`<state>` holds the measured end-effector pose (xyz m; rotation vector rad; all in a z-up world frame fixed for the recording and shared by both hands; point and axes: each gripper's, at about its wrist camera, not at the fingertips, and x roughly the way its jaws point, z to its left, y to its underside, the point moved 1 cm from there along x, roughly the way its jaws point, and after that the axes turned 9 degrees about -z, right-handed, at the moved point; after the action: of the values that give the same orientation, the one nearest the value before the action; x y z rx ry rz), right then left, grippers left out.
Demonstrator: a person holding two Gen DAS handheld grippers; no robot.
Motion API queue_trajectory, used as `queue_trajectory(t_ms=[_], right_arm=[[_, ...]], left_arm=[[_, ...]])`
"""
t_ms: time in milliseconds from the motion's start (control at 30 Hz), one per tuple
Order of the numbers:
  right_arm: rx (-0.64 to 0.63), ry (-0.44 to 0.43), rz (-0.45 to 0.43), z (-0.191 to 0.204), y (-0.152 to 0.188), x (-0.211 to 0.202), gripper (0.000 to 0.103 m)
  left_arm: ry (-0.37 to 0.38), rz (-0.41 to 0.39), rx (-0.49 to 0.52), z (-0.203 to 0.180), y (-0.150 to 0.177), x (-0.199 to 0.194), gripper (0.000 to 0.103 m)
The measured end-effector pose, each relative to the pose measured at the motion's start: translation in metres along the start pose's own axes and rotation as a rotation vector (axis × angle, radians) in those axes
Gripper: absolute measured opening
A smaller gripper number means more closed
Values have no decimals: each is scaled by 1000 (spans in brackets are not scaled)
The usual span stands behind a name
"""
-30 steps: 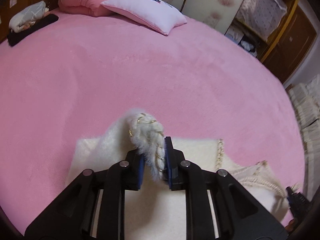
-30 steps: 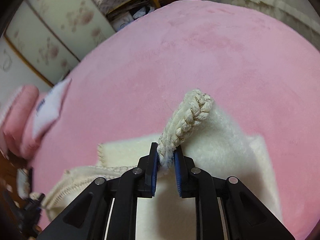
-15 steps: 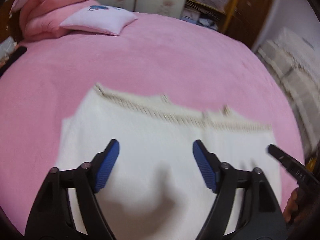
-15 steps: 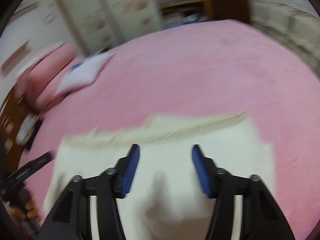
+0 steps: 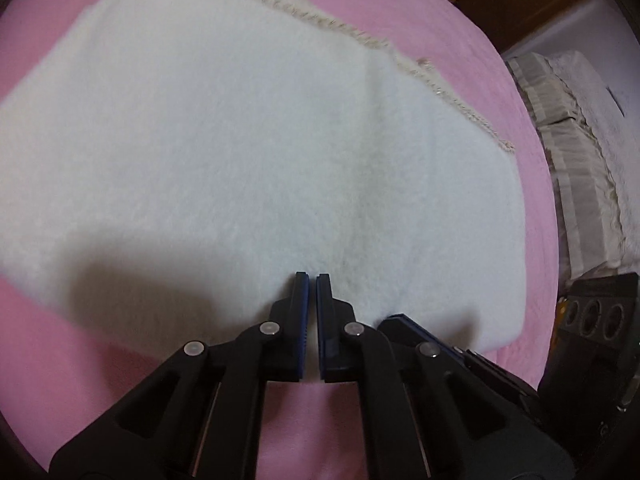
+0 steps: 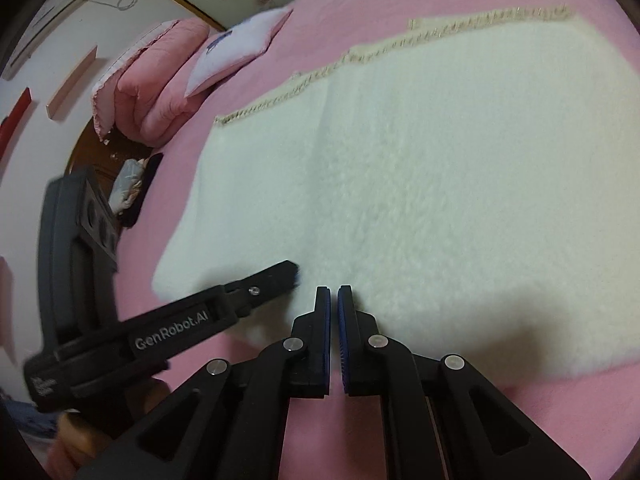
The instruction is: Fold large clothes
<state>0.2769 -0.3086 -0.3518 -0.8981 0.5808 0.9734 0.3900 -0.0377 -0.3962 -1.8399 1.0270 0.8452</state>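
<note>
while the white fleecy garment [image 5: 248, 152] lies flat on the pink bedspread [image 5: 60, 368], braided trim along its far edge, both grippers sit at its near edge: left gripper [image 5: 311, 280] and right gripper [image 6: 334, 292] pinched together, empty. only the right view shows the pillow [image 6: 236, 56]; bare pink surrounds the cloth.

Shut right tool [image 6: 334, 289] and left tool [image 6: 294, 270] over white garment [image 6: 420, 184] on pink bedspread [image 6: 460, 0].
</note>
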Motion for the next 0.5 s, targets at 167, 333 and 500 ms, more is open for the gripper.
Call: queue_trajectory(t_ms=[167, 333, 500], right_arm=[[-52, 33, 23, -5, 1, 14, 0], [-214, 164, 38, 6, 9, 7, 0], [-226, 184, 63, -17, 6, 4, 0]], left_arm=[[-108, -17, 139, -15, 11, 9, 1], [-238, -96, 334, -29, 25, 0, 1], [-240, -104, 329, 0, 32, -11, 1]])
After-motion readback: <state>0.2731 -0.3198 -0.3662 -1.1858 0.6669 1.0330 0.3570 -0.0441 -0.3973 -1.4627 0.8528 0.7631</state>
